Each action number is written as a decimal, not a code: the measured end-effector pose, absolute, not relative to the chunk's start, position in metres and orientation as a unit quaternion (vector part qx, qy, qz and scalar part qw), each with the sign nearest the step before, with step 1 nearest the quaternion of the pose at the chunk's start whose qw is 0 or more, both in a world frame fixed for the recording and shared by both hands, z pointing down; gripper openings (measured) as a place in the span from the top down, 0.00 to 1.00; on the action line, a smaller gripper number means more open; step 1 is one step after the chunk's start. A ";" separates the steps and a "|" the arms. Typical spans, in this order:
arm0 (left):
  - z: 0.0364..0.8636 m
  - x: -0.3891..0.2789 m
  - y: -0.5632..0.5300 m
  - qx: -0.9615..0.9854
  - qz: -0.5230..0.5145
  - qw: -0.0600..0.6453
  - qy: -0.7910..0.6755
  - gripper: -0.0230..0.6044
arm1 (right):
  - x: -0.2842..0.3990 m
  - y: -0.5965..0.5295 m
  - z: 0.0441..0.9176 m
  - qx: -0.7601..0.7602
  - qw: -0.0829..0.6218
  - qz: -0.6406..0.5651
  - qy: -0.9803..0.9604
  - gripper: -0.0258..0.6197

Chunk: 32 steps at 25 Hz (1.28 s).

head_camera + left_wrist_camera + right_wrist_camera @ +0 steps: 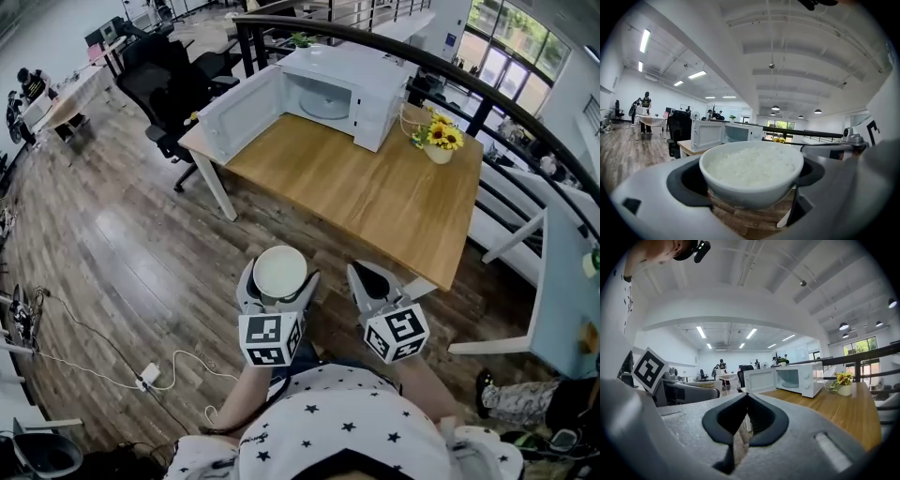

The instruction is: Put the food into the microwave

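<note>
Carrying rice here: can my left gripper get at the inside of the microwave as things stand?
Likely yes, once you step closer: the left gripper holds the bowl, the microwave door stands wide open, the turntable looks bare, and the table before it is free.

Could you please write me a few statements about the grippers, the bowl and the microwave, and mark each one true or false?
1. The left gripper grips a round white bowl of cooked rice. True.
2. A pale pot of yellow flowers stands on the wooden table beside the white microwave. True.
3. The microwave's door is shut. False: it stands wide open.
4. The right gripper holds a spoon. False: its jaws are together with nothing between them.
5. The bowl sits inside the microwave. False: it is in the left gripper, short of the table.
</note>
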<state>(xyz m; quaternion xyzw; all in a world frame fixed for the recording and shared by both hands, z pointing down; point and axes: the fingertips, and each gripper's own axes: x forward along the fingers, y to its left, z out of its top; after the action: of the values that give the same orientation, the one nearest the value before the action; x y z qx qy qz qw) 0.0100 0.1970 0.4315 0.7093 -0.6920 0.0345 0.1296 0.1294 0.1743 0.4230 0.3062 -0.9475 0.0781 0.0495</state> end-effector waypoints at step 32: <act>0.423 -0.121 -0.054 0.742 0.056 0.132 -0.655 0.14 | -0.005 -0.073 0.404 0.350 0.051 0.072 -0.933 0.95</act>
<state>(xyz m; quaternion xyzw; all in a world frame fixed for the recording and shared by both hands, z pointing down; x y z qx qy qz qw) -0.1208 -0.0537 0.4228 0.7415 -0.6554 0.0563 0.1319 -0.0052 -0.0734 0.4044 0.3495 -0.9328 0.0720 0.0507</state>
